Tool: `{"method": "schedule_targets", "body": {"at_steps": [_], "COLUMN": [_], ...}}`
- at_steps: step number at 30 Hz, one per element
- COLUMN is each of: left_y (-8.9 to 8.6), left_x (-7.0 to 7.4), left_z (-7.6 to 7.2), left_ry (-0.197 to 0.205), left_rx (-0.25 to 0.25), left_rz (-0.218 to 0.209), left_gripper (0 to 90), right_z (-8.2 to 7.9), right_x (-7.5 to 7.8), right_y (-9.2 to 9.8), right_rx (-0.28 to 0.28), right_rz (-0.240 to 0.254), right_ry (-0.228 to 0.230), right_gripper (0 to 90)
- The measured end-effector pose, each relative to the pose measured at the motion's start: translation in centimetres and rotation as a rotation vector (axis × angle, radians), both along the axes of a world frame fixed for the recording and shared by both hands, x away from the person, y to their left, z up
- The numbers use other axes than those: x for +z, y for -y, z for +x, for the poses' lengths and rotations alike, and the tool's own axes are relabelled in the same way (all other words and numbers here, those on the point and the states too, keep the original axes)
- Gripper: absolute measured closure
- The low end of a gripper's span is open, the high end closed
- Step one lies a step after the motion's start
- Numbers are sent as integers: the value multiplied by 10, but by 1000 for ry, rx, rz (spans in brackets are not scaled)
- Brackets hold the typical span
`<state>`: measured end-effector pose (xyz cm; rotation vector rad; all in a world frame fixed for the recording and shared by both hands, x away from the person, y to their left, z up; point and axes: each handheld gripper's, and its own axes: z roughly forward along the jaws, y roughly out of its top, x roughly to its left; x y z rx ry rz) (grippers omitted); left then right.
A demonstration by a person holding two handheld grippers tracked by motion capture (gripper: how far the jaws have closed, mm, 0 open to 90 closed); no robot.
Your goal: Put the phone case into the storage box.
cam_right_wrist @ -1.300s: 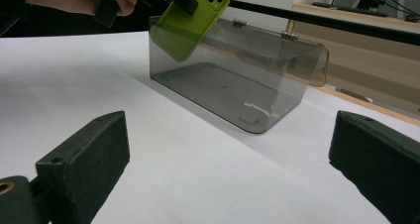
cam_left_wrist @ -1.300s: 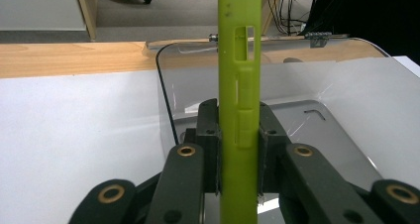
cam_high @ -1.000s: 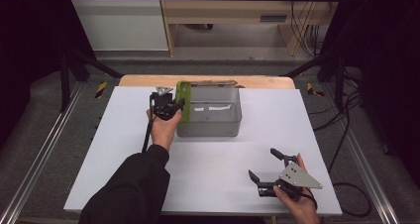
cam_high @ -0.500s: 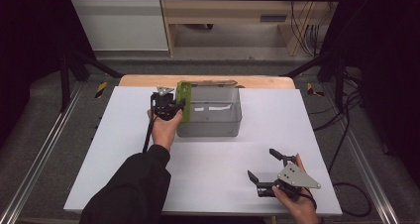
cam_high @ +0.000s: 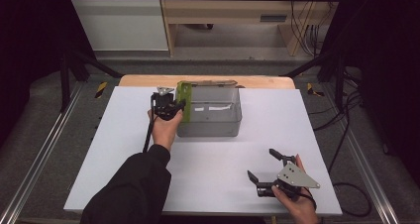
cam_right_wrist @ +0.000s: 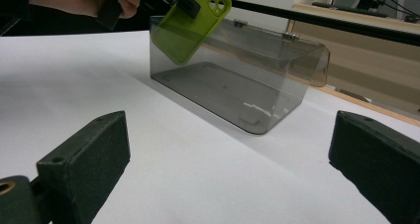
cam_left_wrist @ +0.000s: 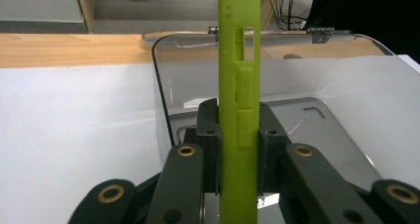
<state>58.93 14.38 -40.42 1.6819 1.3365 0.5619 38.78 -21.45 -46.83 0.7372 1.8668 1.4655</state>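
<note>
Nearest me, at the front right of the white bench (cam_high: 208, 179), my right tool (cam_high: 265, 174) rests with its jaws spread wide and nothing between them. Farther back on the left, my left tool (cam_high: 171, 105) is clamped on the edges of a green phone case (cam_left_wrist: 239, 110), holding it at the left rim of the clear grey box (cam_high: 213, 117).

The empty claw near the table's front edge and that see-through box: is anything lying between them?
No. In the right gripper view, bare white table runs from the right claw to the box.
</note>
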Motion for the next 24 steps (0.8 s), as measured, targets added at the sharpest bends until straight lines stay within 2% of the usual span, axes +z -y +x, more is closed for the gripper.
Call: {"method": "schedule_targets", "body": {"at_steps": [24], "left_y": [3], "left_x": [-3], "left_z": [2], "left_ry": [-5], "left_rx": [3], "left_rz": [-1], "left_gripper": [770], "right_z": [0], "right_x": [0], "right_y": [0], "right_rx": [-2], "right_rz": [0], "right_ry": [-6], "right_gripper": [25]}}
